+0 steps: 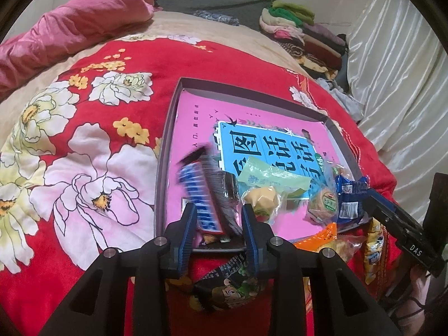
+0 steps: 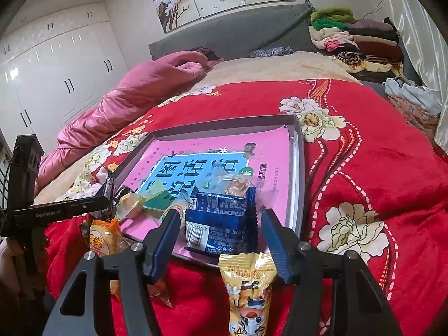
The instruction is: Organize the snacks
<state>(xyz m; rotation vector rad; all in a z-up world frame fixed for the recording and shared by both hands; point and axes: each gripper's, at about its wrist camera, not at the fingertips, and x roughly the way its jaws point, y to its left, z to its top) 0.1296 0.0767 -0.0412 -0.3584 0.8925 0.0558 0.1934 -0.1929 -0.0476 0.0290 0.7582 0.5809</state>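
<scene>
A grey tray [image 1: 165,151] [image 2: 298,168] lined with a pink book [image 1: 196,106] lies on the red floral blanket. My left gripper [image 1: 218,218] hangs over the tray's near edge, open, with a blurred Snickers bar [image 1: 196,190] loose between its fingers. Beside the bar lie a green-wrapped sweet [image 1: 268,179], a yellow cake [image 1: 263,198] and a round biscuit pack [image 1: 322,201]. My right gripper [image 2: 221,235] stands open around a blue packet [image 2: 221,221] [image 1: 350,196] lying in the tray, its pads clear of it.
On the blanket before the tray lie an orange packet [image 2: 102,238], a yellow packet [image 2: 246,288] and a cartoon packet [image 1: 224,288]. A pink duvet [image 1: 70,28] lies far left, folded clothes [image 1: 302,33] far right. White wardrobes [image 2: 56,70] stand to the left.
</scene>
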